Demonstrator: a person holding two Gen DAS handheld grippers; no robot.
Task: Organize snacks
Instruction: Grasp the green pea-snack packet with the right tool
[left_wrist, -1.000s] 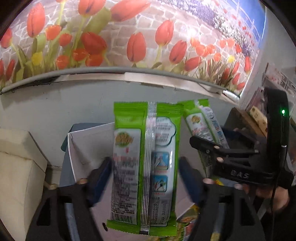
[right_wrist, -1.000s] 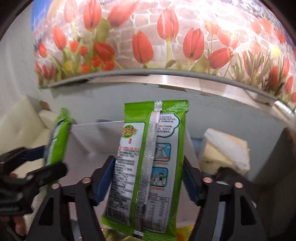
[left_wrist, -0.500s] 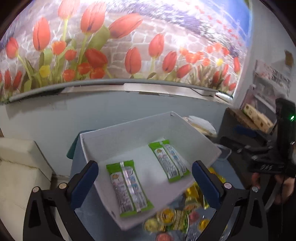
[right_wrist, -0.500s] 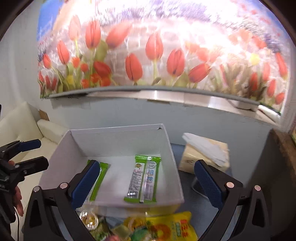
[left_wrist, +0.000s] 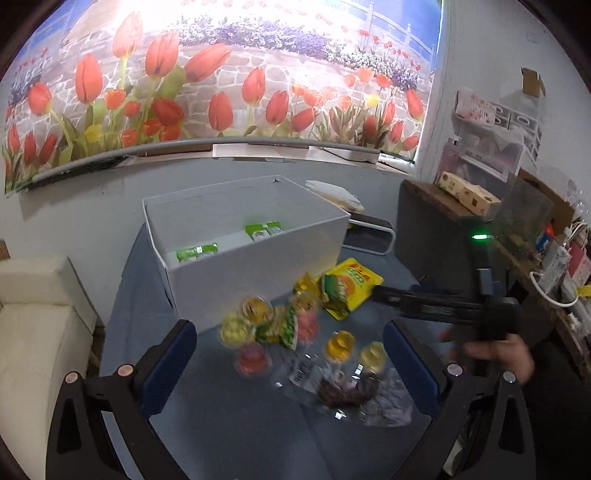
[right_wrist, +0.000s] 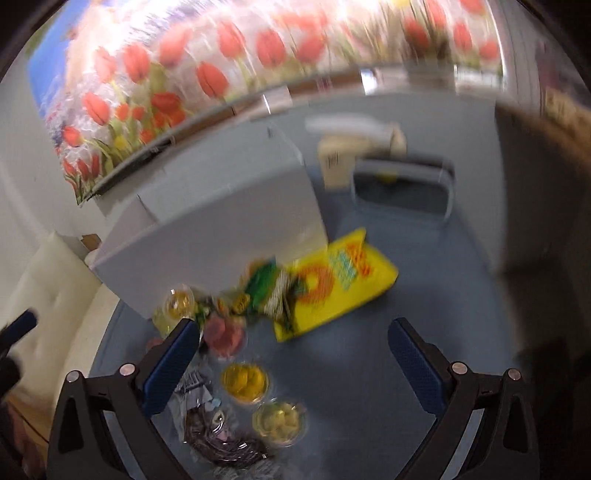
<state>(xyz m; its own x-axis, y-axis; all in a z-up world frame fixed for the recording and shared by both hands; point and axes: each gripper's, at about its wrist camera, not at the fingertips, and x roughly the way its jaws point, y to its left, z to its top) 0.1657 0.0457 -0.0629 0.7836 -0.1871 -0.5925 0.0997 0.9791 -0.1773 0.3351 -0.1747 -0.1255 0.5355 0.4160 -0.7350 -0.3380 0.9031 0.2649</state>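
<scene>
Both tongs, left and right, gape empty over snacks, seemingly jelly cups

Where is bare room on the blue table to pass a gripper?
Bare blue table lies right of the jelly cups and below the yellow bag. Crowded: the snack pile against the white box front.

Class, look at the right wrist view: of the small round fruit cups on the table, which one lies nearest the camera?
The pale yellow fruit cup, lowest in the picture, beside the dark wrapper. The deeper orange-yellow cup sits just beyond it; the pink cup lies farther, toward the white box.
</scene>
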